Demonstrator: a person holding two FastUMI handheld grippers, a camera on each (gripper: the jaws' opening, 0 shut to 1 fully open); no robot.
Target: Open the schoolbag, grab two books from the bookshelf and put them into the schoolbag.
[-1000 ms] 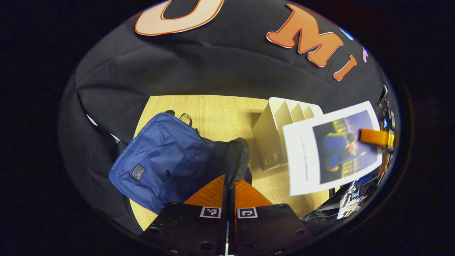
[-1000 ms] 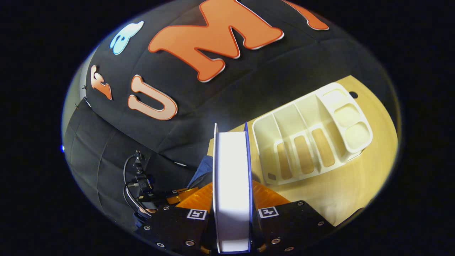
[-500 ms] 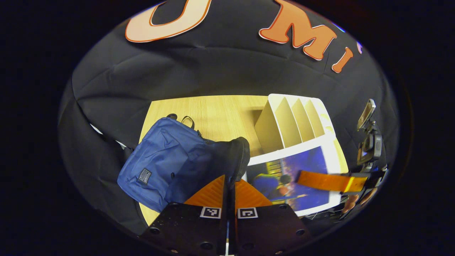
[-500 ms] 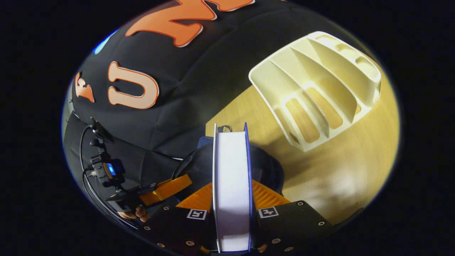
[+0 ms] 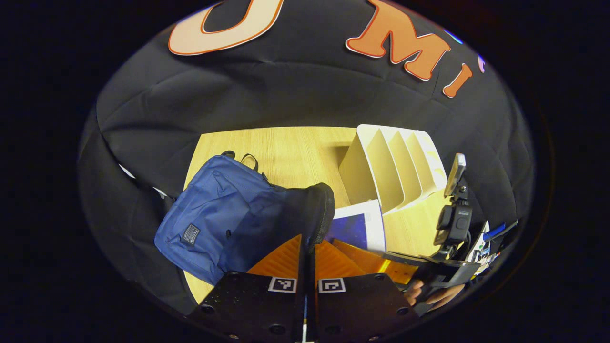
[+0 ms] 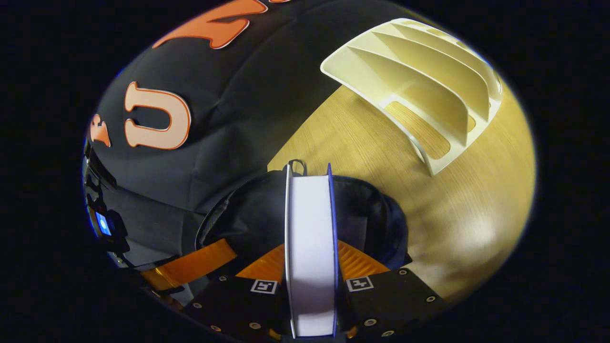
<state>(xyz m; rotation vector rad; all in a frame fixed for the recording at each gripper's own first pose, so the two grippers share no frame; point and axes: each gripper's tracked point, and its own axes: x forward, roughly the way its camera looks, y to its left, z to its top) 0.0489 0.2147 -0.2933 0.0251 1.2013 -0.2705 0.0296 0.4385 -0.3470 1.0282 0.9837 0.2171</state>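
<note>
The blue schoolbag (image 5: 214, 219) lies on the wooden table (image 5: 290, 152) with its dark mouth (image 6: 252, 214) held open. My left gripper (image 5: 309, 244) is shut on the mouth's zipper rim. My right gripper (image 6: 310, 252) is shut on a white-edged book (image 6: 310, 209), held edge-on just above the open mouth. In the left gripper view the book's (image 5: 360, 226) blue cover pokes out beside the bag's rim, with the right gripper (image 5: 376, 259) behind it. The white bookshelf (image 5: 391, 164) stands to the right, its slots bare. A pale flat shape (image 6: 356, 232) lies inside the bag.
The bookshelf (image 6: 419, 90) stands on the table (image 6: 381, 157) beyond the bag. A hand (image 5: 429, 295) holds the right gripper, with its camera mount (image 5: 455, 219) above. My left gripper's finger (image 6: 190, 267) shows at the bag's near rim. Black cloth walls surround the table.
My right gripper has carried the book down and left from in front of the bookshelf to the bag's open mouth. The left gripper has kept its hold on the rim.
</note>
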